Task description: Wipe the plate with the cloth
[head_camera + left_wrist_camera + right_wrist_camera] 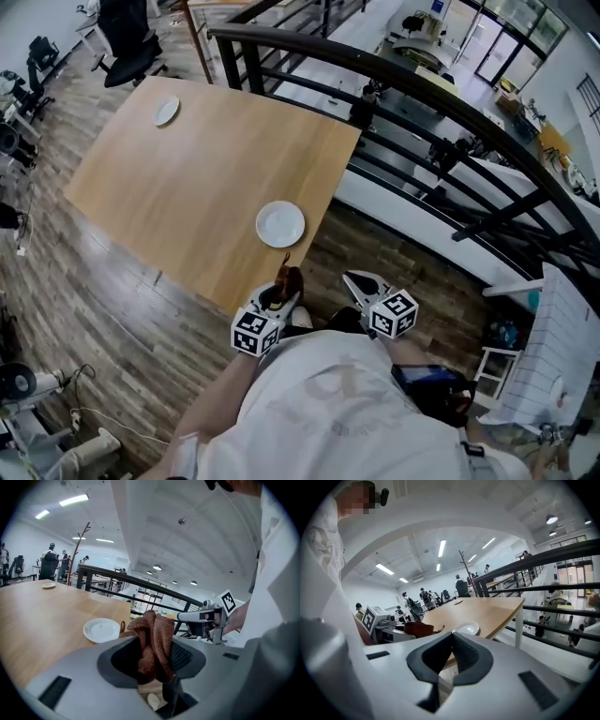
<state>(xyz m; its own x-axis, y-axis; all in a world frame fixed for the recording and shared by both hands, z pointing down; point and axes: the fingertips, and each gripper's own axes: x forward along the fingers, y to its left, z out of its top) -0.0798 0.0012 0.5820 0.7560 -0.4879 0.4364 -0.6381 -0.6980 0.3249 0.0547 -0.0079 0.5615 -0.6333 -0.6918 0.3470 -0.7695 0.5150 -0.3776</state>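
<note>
Judging by how things lie, we count the wiping as not yet begun. Only the 1st step, getting hold of the cloth, is done. Our left gripper (275, 298) has its jaws pressed tight on a bunched rust-brown cloth (152, 641), whose folds stand up above the pads and spill a little toward the table. Our right gripper (352, 278) sits just beside it with its 2 jaws brought together and nothing between them.

Both grippers hang close to our body, off the near edge of the wooden table (187, 178). The white plate (280, 224) lies flat on that table near this edge, just ahead of the cloth but apart from it. It looks bare, and we cannot tell from here whether it carries any marks.

A 2nd, smaller white plate (166, 111) sits well apart at the far corner, and we take the near 1 as the target.

What is left, as we judge it, is nearly everything: bringing the cloth forward and down onto the plate, rubbing across its face, and perhaps steadying the rim with the free gripper.
</note>
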